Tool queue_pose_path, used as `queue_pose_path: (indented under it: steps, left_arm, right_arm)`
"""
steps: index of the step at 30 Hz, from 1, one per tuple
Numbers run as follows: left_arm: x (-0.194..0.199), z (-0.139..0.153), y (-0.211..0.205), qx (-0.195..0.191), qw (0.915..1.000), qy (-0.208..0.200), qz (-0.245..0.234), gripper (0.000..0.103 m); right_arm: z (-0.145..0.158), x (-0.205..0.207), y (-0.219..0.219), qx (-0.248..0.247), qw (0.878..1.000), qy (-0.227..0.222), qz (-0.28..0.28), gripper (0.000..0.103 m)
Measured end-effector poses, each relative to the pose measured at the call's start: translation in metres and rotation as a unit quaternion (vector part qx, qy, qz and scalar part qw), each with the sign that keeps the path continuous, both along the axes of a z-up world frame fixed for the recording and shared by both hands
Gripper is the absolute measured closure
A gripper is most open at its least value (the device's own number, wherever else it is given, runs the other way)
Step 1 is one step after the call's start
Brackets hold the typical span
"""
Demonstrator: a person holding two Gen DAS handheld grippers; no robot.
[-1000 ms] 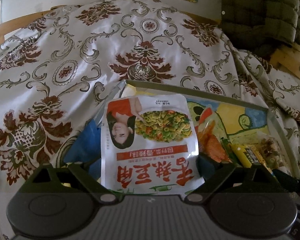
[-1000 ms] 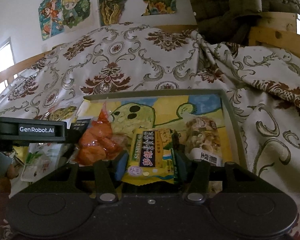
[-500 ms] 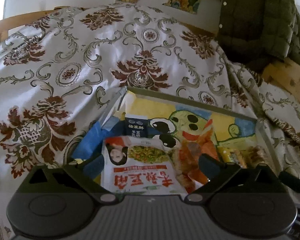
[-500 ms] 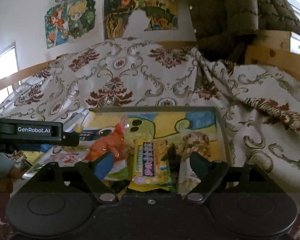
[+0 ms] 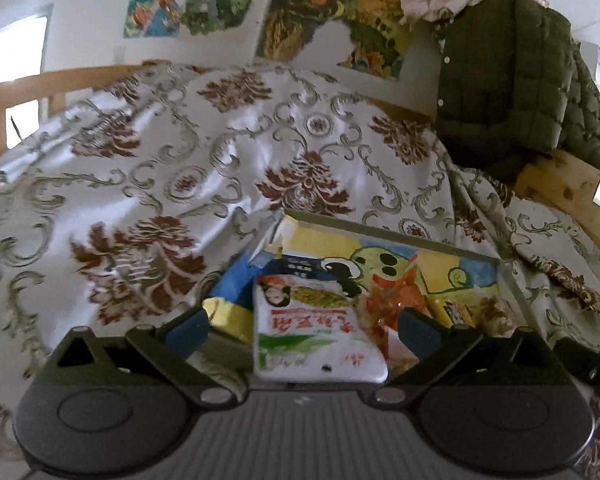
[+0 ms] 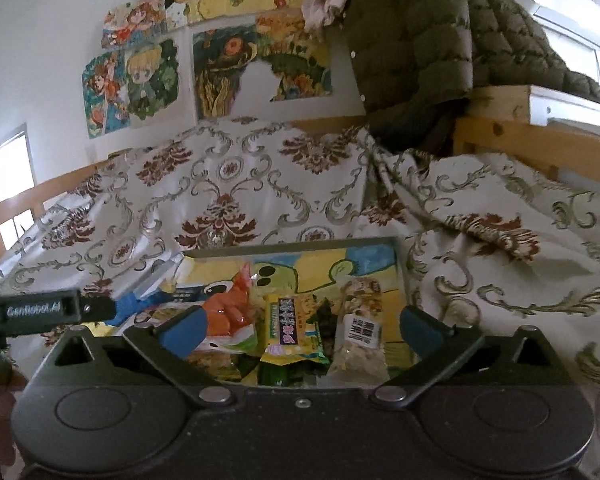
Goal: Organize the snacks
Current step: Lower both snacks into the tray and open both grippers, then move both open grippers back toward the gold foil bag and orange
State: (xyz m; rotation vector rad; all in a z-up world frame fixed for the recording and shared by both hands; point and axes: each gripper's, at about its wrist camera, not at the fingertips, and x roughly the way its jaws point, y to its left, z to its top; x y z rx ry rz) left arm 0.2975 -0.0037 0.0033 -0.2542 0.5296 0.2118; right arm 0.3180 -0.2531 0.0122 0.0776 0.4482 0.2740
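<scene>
A shallow tray (image 5: 380, 229) lined with a cartoon picture lies on the floral bedcover and holds several snack packets. A white packet with red lettering (image 5: 312, 320) lies at its near left side, between the wide-apart fingers of my left gripper (image 5: 303, 328), whose pads do not touch it. My right gripper (image 6: 302, 328) has its jaws opening. A yellow packet (image 6: 294, 328) sits in the tray (image 6: 292, 242) below the gap, free of the pads. An orange packet (image 6: 228, 312) lies to its left and a clear nut packet (image 6: 360, 328) to its right.
A blue packet (image 5: 236, 276) and a gold one (image 5: 224, 312) lie at the tray's left edge. A green quilted jacket (image 5: 512, 80) hangs on the wooden bed frame (image 6: 540, 144) at the right. The other gripper's black housing (image 6: 40, 310) shows at the left of the right wrist view.
The right jaws have spread wide off the yellow packet. Both grippers have drawn back and up from the tray, so the packets look smaller and more wall shows.
</scene>
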Motion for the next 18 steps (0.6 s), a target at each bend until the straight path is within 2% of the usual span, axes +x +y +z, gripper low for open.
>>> queue_pose_path:
  steps: [9, 18]
  left_arm:
    - [-0.07, 0.004, -0.018, 0.027, 0.9991, -0.032, 0.006, 0.0]
    - [-0.127, 0.008, -0.031, 0.045, 0.9984, -0.03, 0.015, 0.0]
  right_arm:
    - [0.004, -0.054, -0.016, -0.006, 1.0, 0.007, -0.018, 0.001]
    - [0.003, -0.107, -0.029, -0.014, 0.999, 0.006, -0.042, 0.001]
